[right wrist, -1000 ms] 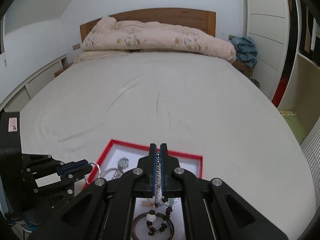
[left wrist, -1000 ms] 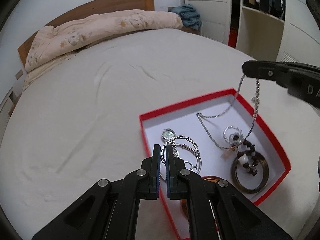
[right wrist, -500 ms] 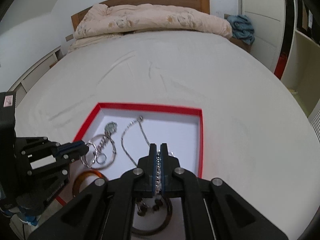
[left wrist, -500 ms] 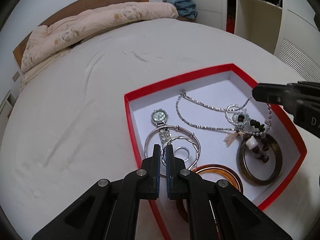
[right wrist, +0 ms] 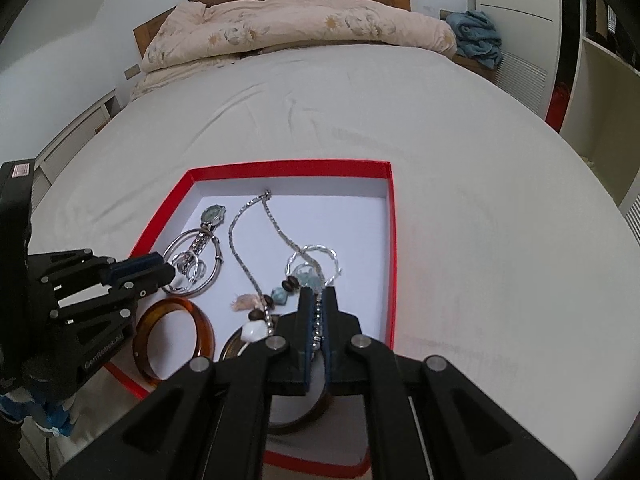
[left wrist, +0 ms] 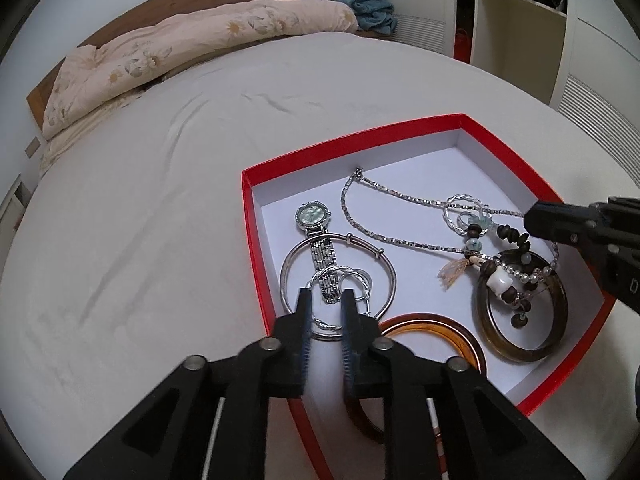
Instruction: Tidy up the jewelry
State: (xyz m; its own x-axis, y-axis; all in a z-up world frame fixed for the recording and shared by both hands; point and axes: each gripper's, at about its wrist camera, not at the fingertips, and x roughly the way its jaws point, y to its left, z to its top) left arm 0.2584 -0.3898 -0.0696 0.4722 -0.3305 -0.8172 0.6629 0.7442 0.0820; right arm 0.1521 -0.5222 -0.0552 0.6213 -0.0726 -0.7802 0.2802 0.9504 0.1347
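Note:
A red box (left wrist: 248, 216) with a white floor lies on the bed and holds the jewelry. My left gripper (left wrist: 325, 300) is low over its near left corner. Its jaws are opening, and a twisted silver bangle (left wrist: 322, 324) lies loose between them, on a watch (left wrist: 313, 216) and a large silver bangle (left wrist: 390, 276). My right gripper (right wrist: 318, 294) sits over the box's right side, its jaws just starting to part, with the pads still on a beaded strand (right wrist: 318, 316). That strand and a silver chain (right wrist: 240, 252) lie on the box floor.
An amber bangle (left wrist: 440, 326) and a dark brown bangle (left wrist: 520, 352) lie at the box's near side. Bare grey sheet surrounds the box. A folded floral duvet (right wrist: 280, 32) lies by the headboard, and wardrobe shelves (left wrist: 512, 40) stand to the right.
Both grippers have sunk toward the box. The chain and beads that hung from the right gripper now lie on the box floor. The left jaws have parted around the twisted bangle.

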